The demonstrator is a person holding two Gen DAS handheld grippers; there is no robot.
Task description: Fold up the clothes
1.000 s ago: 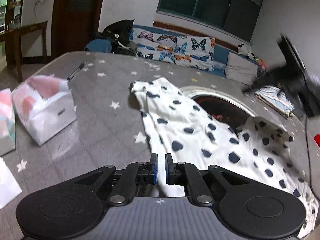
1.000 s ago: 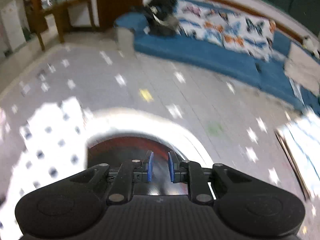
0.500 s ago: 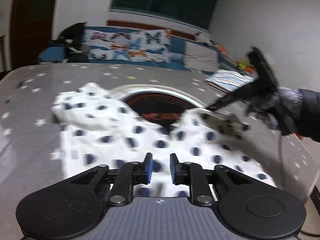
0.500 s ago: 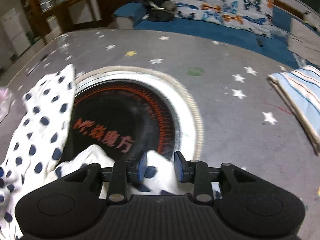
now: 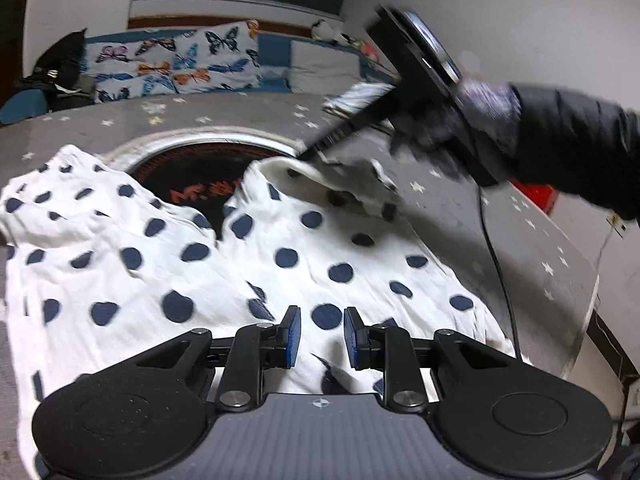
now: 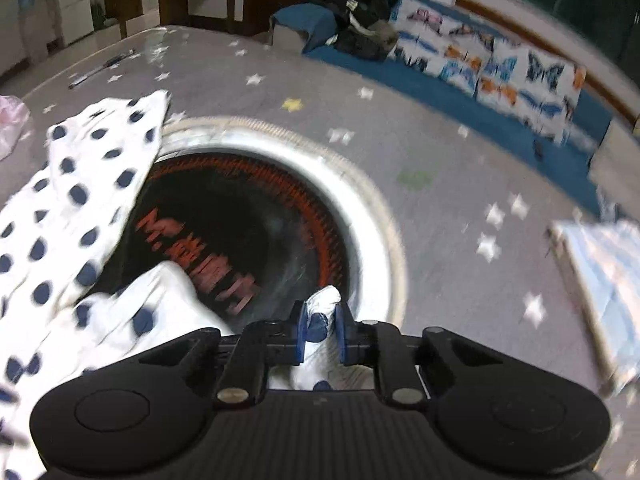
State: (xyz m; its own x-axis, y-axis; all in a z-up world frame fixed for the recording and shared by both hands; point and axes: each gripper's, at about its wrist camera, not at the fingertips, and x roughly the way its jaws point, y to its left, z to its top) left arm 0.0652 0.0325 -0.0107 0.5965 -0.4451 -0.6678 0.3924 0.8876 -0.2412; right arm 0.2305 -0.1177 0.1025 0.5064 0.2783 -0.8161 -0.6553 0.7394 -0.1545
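Cotton, white with navy dots: garment (image 5: 248, 264) spread on the starred table (image 6: 440, 208), partly over its round inset (image 6: 248, 224). Right gripper (image 6: 320, 326) has just been closing, clamped on a bunched edge. Left gripper (image 5: 319, 336) slightly parted above cloth, gripping nothing. Step: taking hold; next, left needs its own edge. Only the left view shows the gloved hand (image 5: 480, 120).

Grey star-print table (image 6: 440, 240): polka-dot garment (image 5: 248, 272), striped folded cloth (image 6: 604, 280), pen (image 6: 100, 70).
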